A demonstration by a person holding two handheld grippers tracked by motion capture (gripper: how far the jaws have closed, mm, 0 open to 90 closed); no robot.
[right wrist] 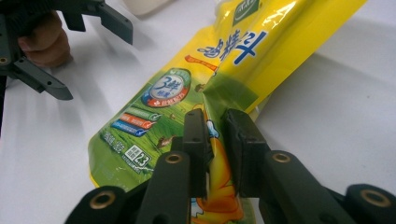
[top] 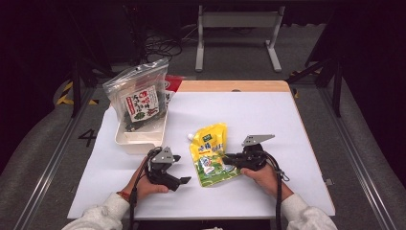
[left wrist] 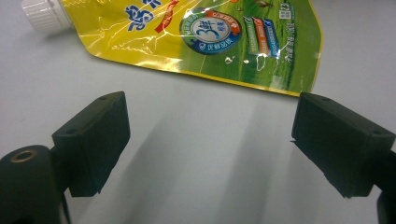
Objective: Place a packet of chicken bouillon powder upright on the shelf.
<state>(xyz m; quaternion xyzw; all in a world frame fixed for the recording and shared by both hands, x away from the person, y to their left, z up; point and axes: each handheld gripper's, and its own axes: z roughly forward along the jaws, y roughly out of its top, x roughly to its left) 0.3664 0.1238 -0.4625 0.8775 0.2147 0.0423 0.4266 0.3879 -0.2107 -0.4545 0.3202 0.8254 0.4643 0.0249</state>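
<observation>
A yellow and green spout pouch (top: 210, 153) (left wrist: 205, 42) (right wrist: 224, 60) lies flat on the white table, its white cap (top: 190, 137) (left wrist: 44, 14) pointing away toward the tray. My right gripper (top: 227, 157) (right wrist: 215, 126) comes in from the pouch's right side and is shut on it, pinching up a fold of the printed film between its pads. My left gripper (top: 181, 168) (left wrist: 210, 140) (right wrist: 100, 65) rests just left of the pouch's lower corner. It is open, with only bare table between its jaws.
A white tray (top: 139, 139) stands at the back left with a clear zip bag of snacks (top: 141, 96) leaning in it. The table's wooden back edge (top: 234, 86) lies beyond. A metal frame (top: 237, 21) stands on the floor behind.
</observation>
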